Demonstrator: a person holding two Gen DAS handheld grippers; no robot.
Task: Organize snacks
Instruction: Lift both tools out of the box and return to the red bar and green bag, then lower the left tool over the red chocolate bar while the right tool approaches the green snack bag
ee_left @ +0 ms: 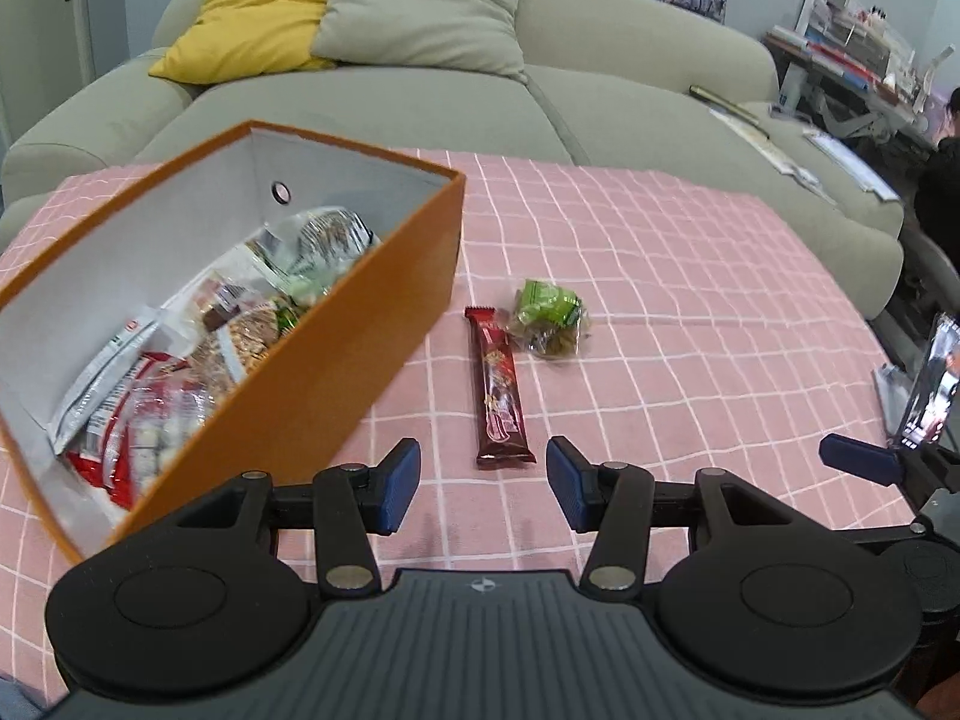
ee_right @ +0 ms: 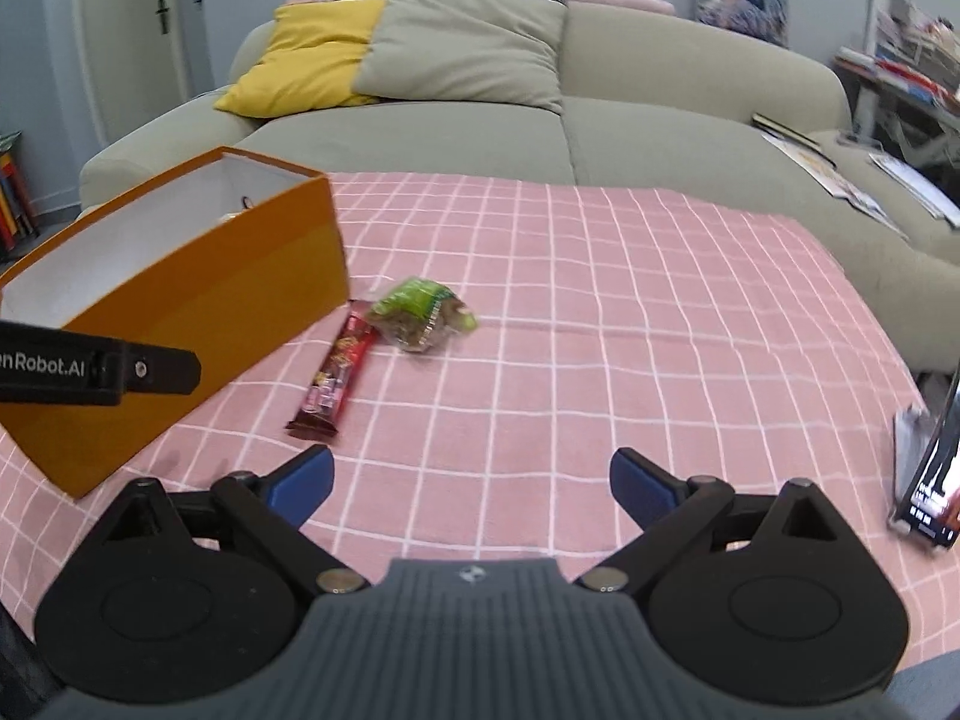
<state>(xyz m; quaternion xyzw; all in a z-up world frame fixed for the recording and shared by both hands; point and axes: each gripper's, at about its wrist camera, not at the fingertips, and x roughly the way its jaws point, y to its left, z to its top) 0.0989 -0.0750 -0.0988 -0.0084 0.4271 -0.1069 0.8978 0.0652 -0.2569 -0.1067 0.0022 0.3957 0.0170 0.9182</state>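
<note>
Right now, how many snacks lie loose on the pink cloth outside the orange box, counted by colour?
Red-brown: 1, the bar
Green: 1, the small clear packet
Total: 2, both beside the orange box on the pink cloth

Table [ee_left: 690,276] w/ pink checked cloth: orange box [ee_left: 336,360] on left, red-brown snack bar [ee_left: 499,396] just beside it, green-topped snack bag [ee_left: 547,319] next to bar, phone [ee_right: 933,480] propped at right edge
</note>
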